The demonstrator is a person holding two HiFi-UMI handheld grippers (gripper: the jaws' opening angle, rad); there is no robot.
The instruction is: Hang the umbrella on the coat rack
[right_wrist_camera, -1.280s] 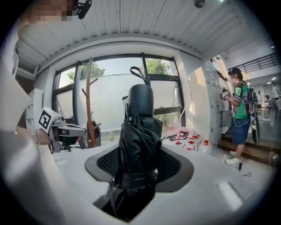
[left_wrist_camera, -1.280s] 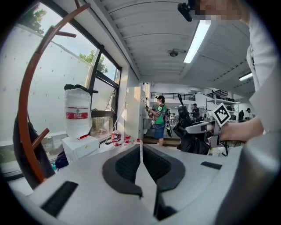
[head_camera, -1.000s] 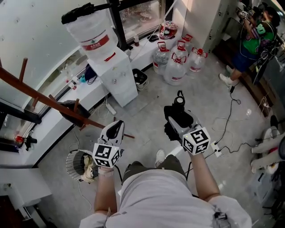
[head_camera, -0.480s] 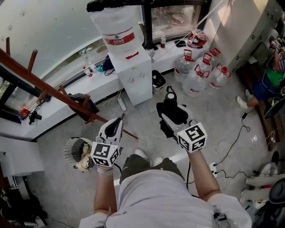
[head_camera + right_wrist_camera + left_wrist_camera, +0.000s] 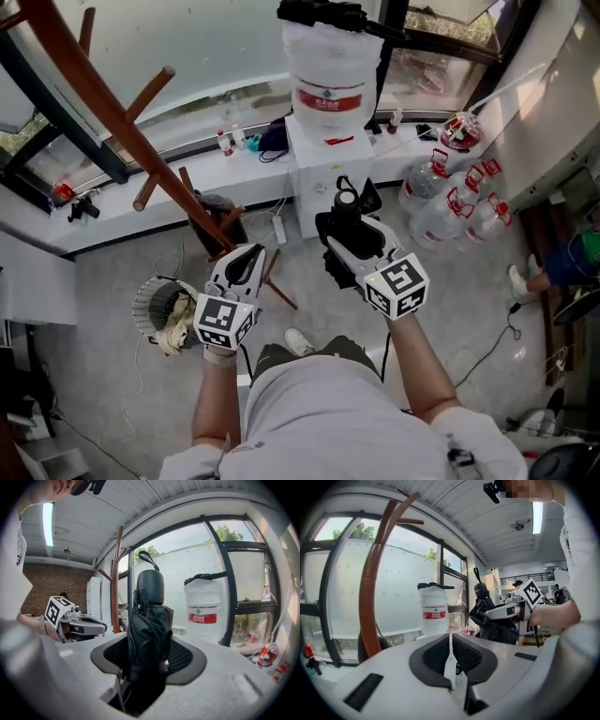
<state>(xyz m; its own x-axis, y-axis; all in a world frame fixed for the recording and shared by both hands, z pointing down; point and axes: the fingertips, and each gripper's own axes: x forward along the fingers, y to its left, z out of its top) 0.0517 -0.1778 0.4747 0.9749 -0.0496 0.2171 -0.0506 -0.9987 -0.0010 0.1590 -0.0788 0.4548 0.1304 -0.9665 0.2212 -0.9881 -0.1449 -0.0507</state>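
Observation:
A folded black umbrella (image 5: pixel 343 246) with a wrist loop on its handle stands upright between the jaws of my right gripper (image 5: pixel 354 246), which is shut on it. In the right gripper view the umbrella (image 5: pixel 149 620) fills the middle between the pads. The brown wooden coat rack (image 5: pixel 122 127) leans across the upper left, its pegs sticking out sideways. Its base is just beyond my left gripper (image 5: pixel 246 264). That gripper is shut and holds nothing; its pads (image 5: pixel 449 660) meet. The rack's pole (image 5: pixel 370 597) rises at the left of that view.
A white water dispenser (image 5: pixel 328 164) with a bottle on top stands against the window wall behind the grippers. Several water jugs (image 5: pixel 450 202) sit on the floor at the right. A round wire fan (image 5: pixel 161 314) lies by the rack's base. A person (image 5: pixel 572 262) stands at the right edge.
Both grippers have swung left toward the window wall and the coat rack, which now looms larger at the upper left. The umbrella stays in the right gripper.

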